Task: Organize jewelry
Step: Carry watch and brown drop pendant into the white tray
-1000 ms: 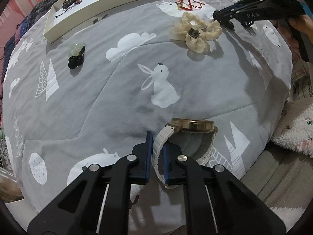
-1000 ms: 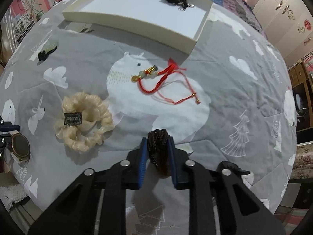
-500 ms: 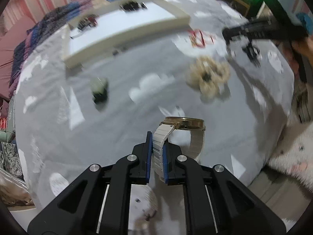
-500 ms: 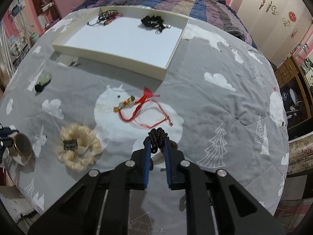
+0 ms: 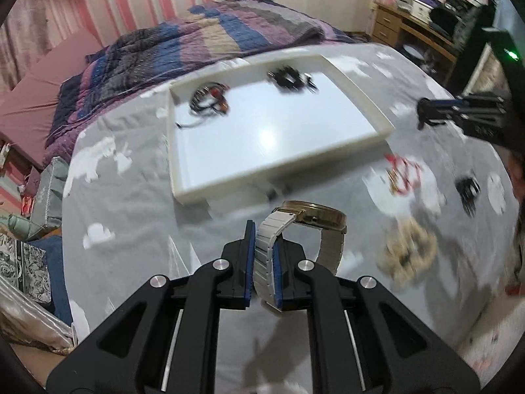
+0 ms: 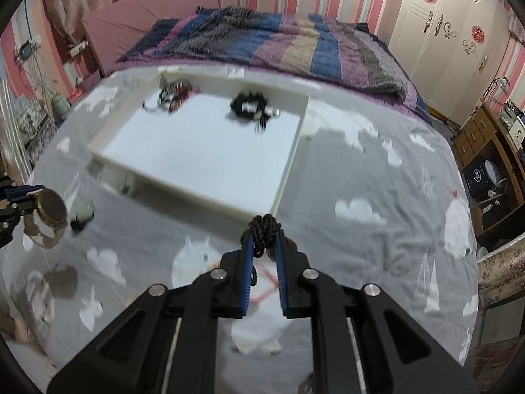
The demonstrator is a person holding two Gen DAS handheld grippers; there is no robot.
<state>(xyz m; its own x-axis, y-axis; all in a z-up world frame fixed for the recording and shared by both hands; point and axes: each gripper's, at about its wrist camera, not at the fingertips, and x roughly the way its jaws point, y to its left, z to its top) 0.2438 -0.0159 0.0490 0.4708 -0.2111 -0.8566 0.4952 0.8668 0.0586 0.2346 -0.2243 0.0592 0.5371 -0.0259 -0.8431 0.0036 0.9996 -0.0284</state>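
hanging above the grey bed cover (image 5: 131, 197), the watch (image 5: 308, 226) has a round gold case and a pale link band; the left gripper (image 5: 264, 262) pinches that band tight. the right gripper (image 6: 264, 262) is squeezed on a dark braided cord bracelet (image 6: 262, 229). just past both sits the white tray (image 6: 288, 167) with two dark pieces inside

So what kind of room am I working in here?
A bedroom, most likely. The work surface is a bed under a grey animal-print cover, with a striped quilt bunched at its far end. A white wardrobe stands to the right, and a wooden desk sits in the far corner.
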